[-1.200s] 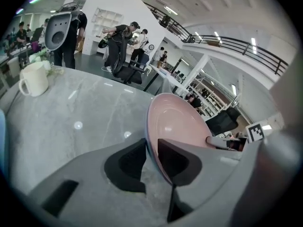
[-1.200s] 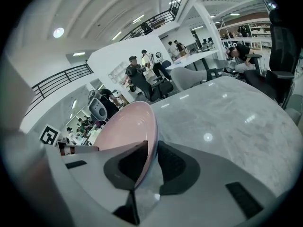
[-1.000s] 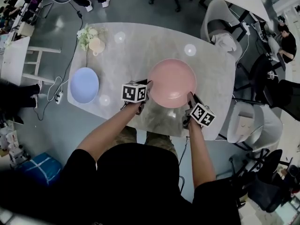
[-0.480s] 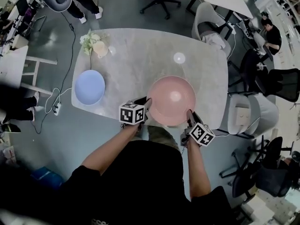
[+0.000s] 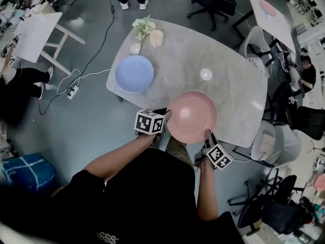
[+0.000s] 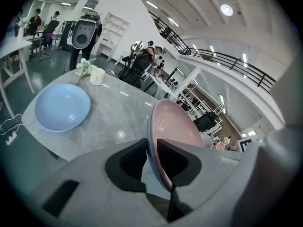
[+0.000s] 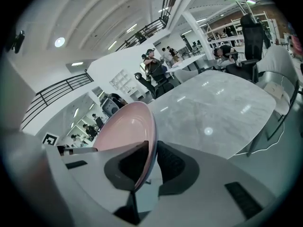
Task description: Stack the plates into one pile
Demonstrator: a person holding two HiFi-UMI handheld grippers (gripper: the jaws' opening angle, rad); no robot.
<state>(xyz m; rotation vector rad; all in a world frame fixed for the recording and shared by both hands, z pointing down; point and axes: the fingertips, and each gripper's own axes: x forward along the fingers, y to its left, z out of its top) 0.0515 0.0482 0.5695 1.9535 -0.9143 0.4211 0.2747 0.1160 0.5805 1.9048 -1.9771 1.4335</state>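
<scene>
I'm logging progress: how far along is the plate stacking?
Done: both grippers have hold of a plate, but nothing is stacked yet. In hand: the pink plate is clamped at opposite rims by the left gripper and right gripper, at the table's near edge. Left: bring it to the blue plate, lying alone near the far left corner, and set it on top.

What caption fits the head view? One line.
Left tongs and right tongs, jaws closing on opposite rims, hold the pink plate at the table's near edge; blue plate lies apart.
</scene>
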